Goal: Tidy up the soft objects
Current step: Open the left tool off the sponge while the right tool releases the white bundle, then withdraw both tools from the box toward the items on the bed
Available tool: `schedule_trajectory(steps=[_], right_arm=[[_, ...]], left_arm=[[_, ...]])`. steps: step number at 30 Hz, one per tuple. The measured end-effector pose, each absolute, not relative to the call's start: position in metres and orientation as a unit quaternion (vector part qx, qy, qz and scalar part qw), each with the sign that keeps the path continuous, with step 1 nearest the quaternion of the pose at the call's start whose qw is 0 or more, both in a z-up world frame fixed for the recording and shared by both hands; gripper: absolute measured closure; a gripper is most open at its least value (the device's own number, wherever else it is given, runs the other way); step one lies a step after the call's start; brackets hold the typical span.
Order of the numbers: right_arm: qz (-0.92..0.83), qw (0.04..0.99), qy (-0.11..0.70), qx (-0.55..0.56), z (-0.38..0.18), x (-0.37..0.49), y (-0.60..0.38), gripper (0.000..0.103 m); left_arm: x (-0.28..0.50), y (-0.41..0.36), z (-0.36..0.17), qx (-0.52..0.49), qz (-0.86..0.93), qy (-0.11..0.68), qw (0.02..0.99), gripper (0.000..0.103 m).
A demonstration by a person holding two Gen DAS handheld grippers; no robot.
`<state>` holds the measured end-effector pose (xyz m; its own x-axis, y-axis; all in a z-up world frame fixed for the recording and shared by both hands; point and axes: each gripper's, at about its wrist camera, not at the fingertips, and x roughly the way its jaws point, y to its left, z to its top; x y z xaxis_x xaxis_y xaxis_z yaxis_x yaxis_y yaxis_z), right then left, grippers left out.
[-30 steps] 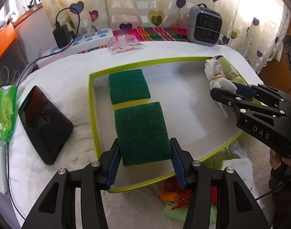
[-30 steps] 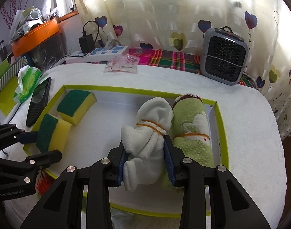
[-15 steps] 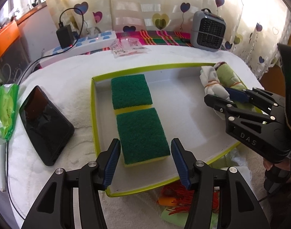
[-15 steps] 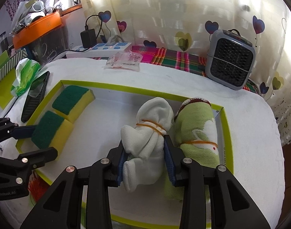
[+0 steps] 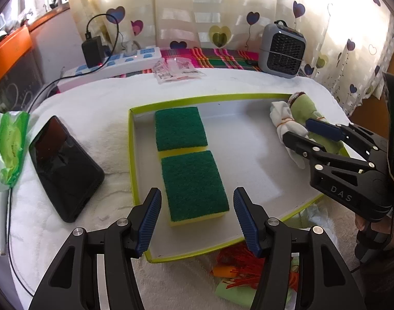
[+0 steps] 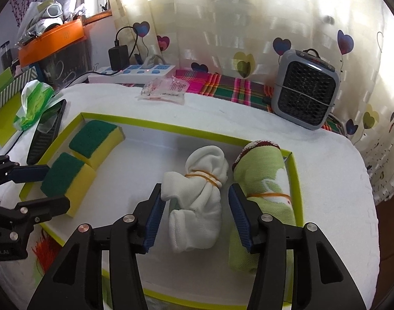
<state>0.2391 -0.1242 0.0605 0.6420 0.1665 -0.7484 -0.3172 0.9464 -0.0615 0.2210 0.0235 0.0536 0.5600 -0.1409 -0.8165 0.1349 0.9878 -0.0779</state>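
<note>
Both tongs have just been opening and stand apart — your left tongs [image 5: 197, 214] straddle the near sponge [image 5: 194, 187], your right tongs [image 6: 194, 219] the white sock roll [image 6: 197, 201], pads clear of both. Everything sits in the green-rimmed tray [image 5: 131, 155]; lift straight back, without nudging them. "DAS" reads on the right tongs.
</note>
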Motion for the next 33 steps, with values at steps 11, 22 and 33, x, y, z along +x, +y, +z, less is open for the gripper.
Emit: schedule_trajectory(steps=[11,22,33], right_arm=[[0.094,0.903,0.395,-0.140,0.056,0.233,-0.122,0.051],[0.101,0.904,0.395,-0.131,0.058,0.228,-0.123,0.051],[0.115,0.912,0.384,-0.089,0.069,0.208,-0.128,0.051]], left_arm=[[0.215,0.025,0.057,-0.008,-0.081,0.456,0.886,0.045],[0.209,0.025,0.059,-0.009,-0.078,0.450,0.890,0.045],[0.189,0.026,0.066,-0.006,-0.069,0.435,0.898,0.045]])
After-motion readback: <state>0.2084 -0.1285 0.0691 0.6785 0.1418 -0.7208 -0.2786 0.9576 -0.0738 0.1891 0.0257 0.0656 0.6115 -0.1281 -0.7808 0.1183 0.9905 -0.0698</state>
